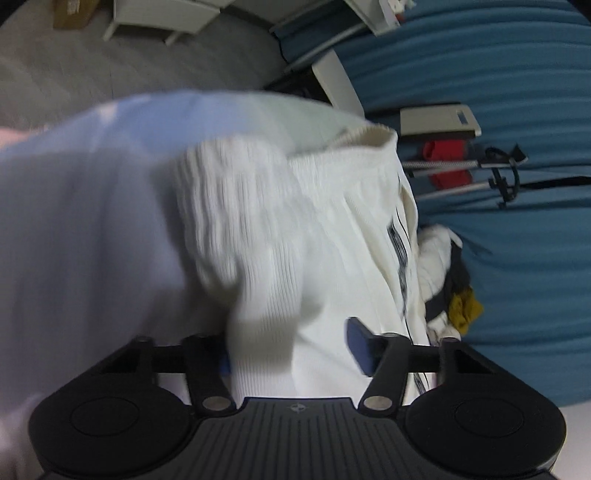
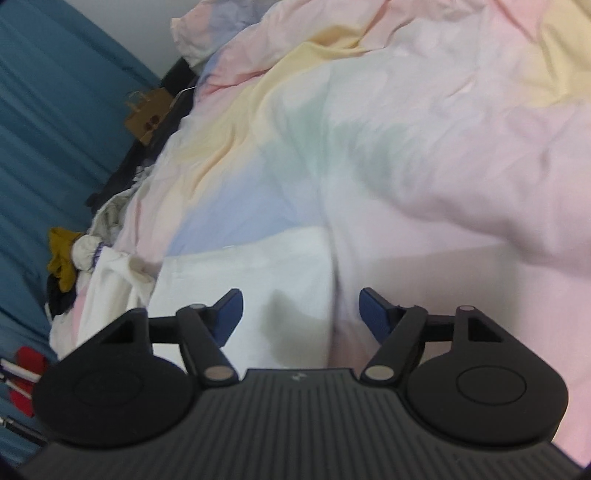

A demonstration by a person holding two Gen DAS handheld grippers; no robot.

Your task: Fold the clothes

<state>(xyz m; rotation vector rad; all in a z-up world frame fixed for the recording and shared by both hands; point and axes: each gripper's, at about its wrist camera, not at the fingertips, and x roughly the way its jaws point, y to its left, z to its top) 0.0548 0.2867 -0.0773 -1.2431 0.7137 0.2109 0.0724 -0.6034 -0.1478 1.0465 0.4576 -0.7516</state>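
Note:
A white ribbed garment (image 1: 258,229) fills the left wrist view, blurred, with a dark striped trim along its right edge. My left gripper (image 1: 291,354) is open, its jaws wide apart. A bunched fold of the garment lies between them and hides most of the left pad. In the right wrist view, a flat white cloth (image 2: 251,266) lies on the pastel bedsheet (image 2: 443,147). My right gripper (image 2: 301,314) hovers open over the cloth's right edge, with nothing held between its blue pads (image 2: 373,314).
A pile of clothes with a mustard-yellow piece (image 2: 62,258) (image 1: 463,304) lies at the bed's edge beside the blue curtain (image 1: 517,92). A red object on a metal stand (image 1: 447,162) and a cardboard box (image 2: 147,118) stand near the curtain. White furniture (image 1: 162,18) stands on the grey floor.

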